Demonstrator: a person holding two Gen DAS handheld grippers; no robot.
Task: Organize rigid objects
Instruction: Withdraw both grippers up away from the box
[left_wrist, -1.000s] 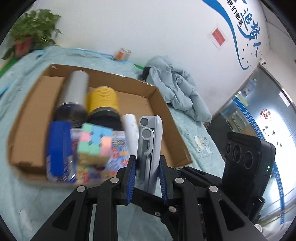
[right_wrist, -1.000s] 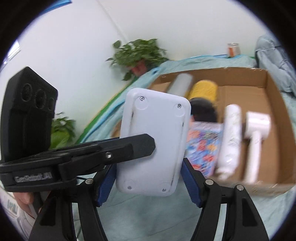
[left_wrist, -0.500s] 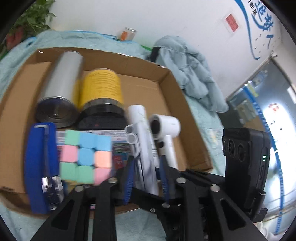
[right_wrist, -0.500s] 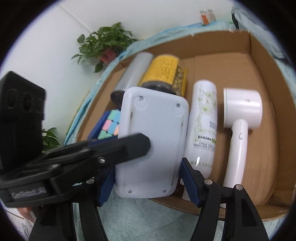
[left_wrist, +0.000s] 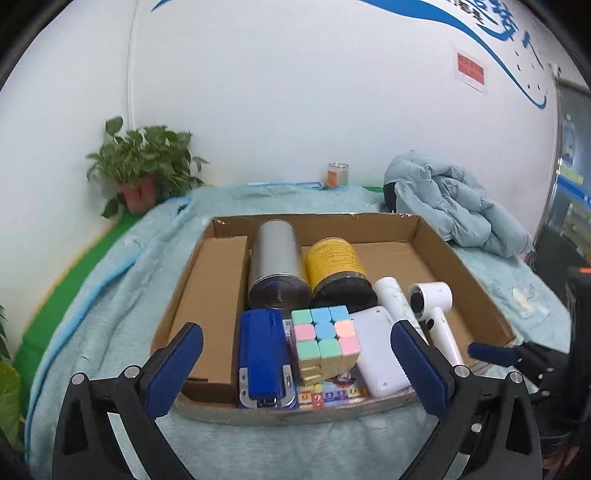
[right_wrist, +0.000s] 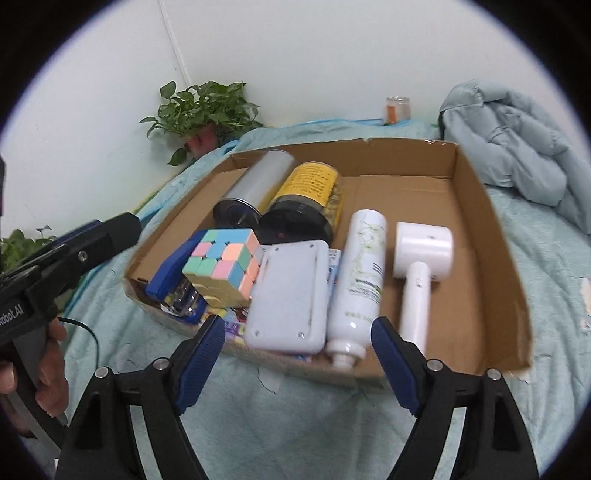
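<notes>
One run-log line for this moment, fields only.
left claw: opening, empty | right claw: opening, empty | white device: in cardboard box, between cube and white bottle

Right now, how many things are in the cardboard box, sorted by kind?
Cylindrical cans: 2, the silver can and the yellow-labelled jar
Bottles: 1, the white bottle
Handheld appliances: 1, the white dryer-like device
Flat white devices: 1
Puzzle cubes: 1
Staplers: 1, blue
Printed flat items under the cube: 1
Total: 8
</notes>
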